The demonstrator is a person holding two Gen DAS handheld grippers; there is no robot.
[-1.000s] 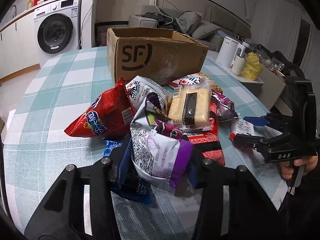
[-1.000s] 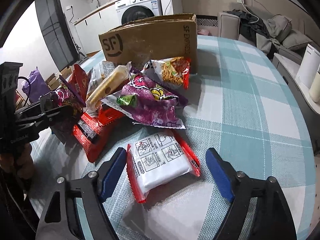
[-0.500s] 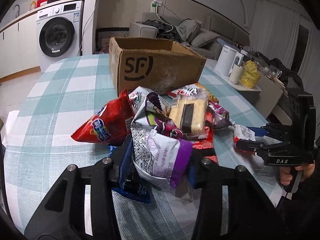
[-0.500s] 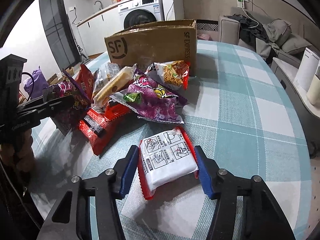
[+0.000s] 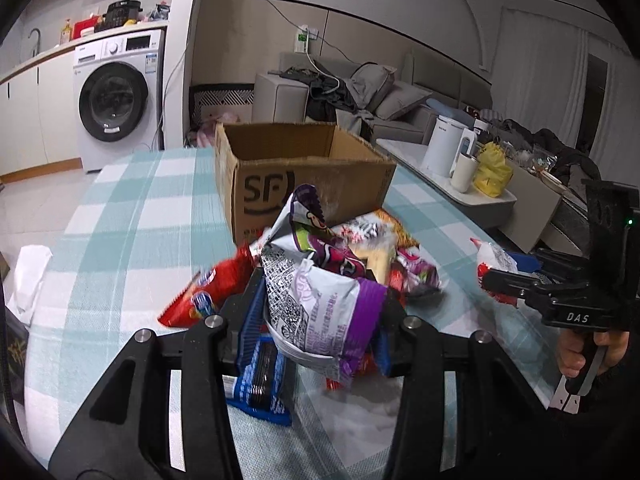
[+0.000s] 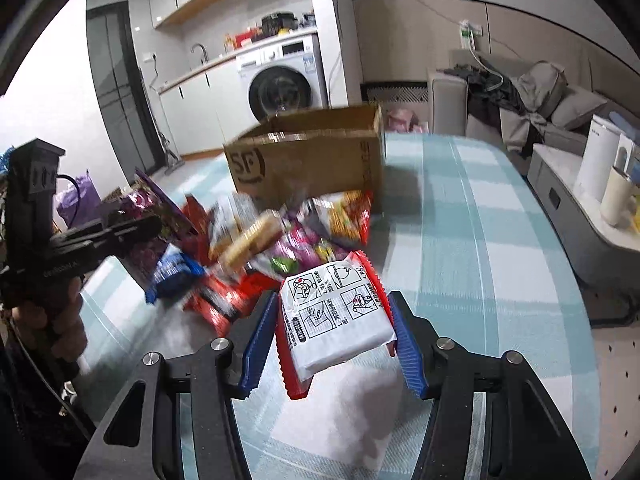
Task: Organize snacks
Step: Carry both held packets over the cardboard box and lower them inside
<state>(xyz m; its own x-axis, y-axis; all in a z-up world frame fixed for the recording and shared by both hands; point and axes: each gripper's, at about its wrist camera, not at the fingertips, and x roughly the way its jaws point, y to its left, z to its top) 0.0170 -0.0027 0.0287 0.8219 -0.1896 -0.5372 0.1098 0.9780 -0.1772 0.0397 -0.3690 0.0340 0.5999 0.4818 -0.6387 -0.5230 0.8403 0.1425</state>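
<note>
- Left wrist view: left gripper [image 5: 316, 320] is clamped on a purple-and-white snack bag [image 5: 320, 304]. Bag sits crumpled between the blue pads, its top end sticking up in front of the cardboard box [image 5: 308, 176].
- A blue cookie packet [image 5: 262, 376] is just below the left finger and partly under the bag; I cannot tell whether it is also pinched or just lying there.
- Behind the held bag: a red chip bag [image 5: 200, 300] to the left and a blurred heap of other packets right in front of the box.
- Box is open on top, "SF" printed on the near wall, standing on the teal-and-white checked tablecloth [image 5: 132, 216].
- Right wrist view: right gripper [image 6: 334, 344] is clamped on a flat white packet with red edges [image 6: 336, 316]. Printed diagrams face the camera, blue pads press on both long sides, packet tilts clear of the cloth.
- Snack pile [image 6: 276, 240] lies between this packet and the box, touching the box's front wall.
- Same view, left edge: the other gripper is seen from the side with a hand [image 6: 60, 320] on its handle.
- Background: washing machine [image 6: 280, 84], white kettle [image 6: 598, 160] on a side surface to the right.
</note>
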